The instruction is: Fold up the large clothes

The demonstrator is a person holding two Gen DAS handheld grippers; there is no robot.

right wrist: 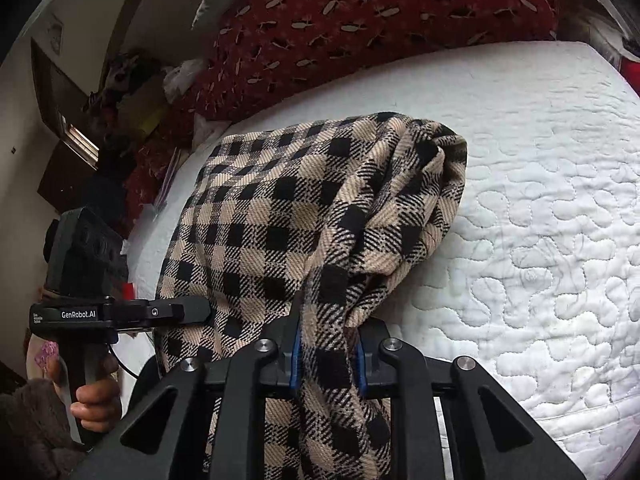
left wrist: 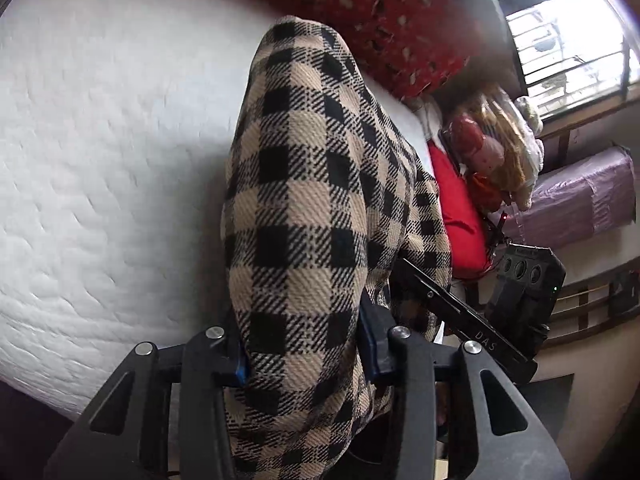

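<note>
Both hand-held grippers have hold of the same checked garment (left wrist: 316, 184), a thick beige-and-black plaid cloth, lifted up off the white quilted mattress (left wrist: 100, 184) of the bed.

The left hand-held gripper (left wrist: 306, 354) has its 2 fingers closed in on a thick gather of the plaid; the blue pads (left wrist: 241, 364) press into the cloth on either side, and the fabric bulges above them and hangs down below between the black finger frames. From this side the garment rises as a tall rounded hump in front of the mattress.

The right hand-held gripper (right wrist: 328, 360) is pinched narrower, its blue pads (right wrist: 295, 354) squeezing a twisted bunch of the same cloth. Above that pinch the plaid spreads out wide and slopes away, its far folded end (right wrist: 436, 148) resting on the mattress (right wrist: 540, 200), while the near part hangs down through the fingers.

In the right wrist view the left hand-held gripper shows at the left edge, its black body marked "GenRobot.AI" (right wrist: 78, 314), with a person's hand (right wrist: 96, 400) wrapped round the handle and its tip reaching into the edge of the plaid. In the left wrist view the right hand-held gripper's black body (left wrist: 520, 292) sits just beside the garment on the right.

Behind the bed lies a dark red patterned blanket (right wrist: 380, 20). To one side there is a red cushion (left wrist: 460, 208), some bagged soft things (left wrist: 492, 140) and a barred window (left wrist: 568, 32).
</note>
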